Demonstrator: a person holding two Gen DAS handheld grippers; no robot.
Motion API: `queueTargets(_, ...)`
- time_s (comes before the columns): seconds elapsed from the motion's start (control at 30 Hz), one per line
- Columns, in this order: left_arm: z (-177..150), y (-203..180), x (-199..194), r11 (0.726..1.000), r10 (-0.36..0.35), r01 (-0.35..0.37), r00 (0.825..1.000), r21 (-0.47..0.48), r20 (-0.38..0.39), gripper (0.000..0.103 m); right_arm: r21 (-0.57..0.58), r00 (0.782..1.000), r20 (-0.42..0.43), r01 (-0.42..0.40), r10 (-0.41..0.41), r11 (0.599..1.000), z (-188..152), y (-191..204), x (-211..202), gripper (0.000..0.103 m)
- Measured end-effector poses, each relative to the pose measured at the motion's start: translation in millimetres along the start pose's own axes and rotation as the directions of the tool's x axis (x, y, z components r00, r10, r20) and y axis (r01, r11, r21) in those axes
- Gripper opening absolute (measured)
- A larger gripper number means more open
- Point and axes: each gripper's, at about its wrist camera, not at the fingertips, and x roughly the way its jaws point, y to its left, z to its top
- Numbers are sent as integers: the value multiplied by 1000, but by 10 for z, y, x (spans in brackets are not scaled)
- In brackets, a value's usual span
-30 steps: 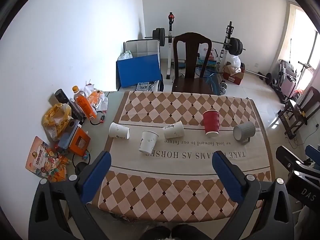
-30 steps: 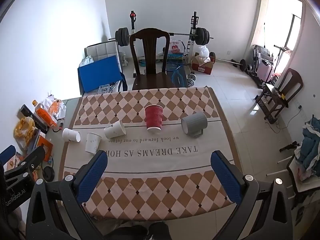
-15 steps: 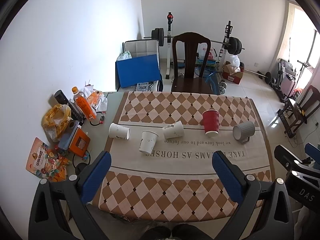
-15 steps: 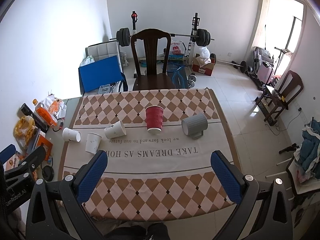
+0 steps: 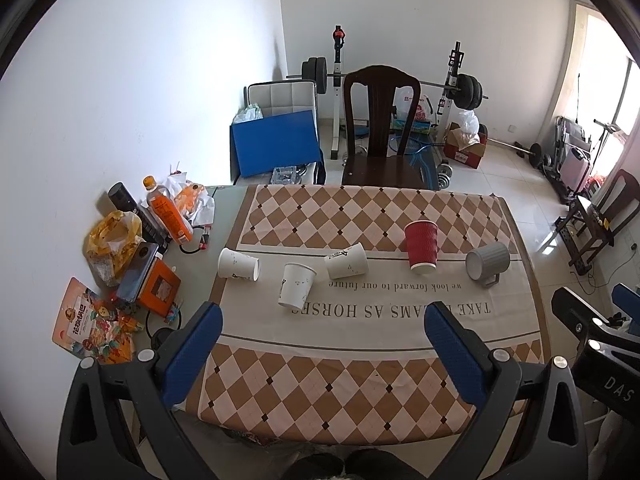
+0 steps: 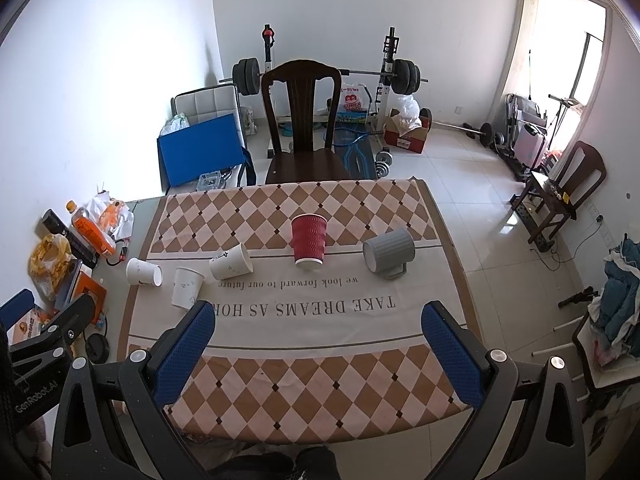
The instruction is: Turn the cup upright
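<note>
Several cups sit in a row on the checked tablecloth. A white paper cup lies on its side at the left. A second white cup and a third lie tipped beside it. A red ribbed cup stands upside down. A grey mug lies on its side at the right. My left gripper and right gripper are both open and empty, held high above the table's near edge.
Clutter sits left of the cloth: an orange bottle, a yellow bag, an orange box, a snack packet. A dark wooden chair stands behind the table. Gym gear stands farther back.
Both grippers have drifted slightly; the table scene sits a touch lower in the views. No cup has moved and both grippers stay open.
</note>
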Motion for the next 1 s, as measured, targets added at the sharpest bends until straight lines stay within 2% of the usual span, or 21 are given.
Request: queueTargets(1.0,-1,-16,-13,1000,1,-1,1000,0,4,103,-2,1000,6,-3,3,1000,-4,17,-41,103)
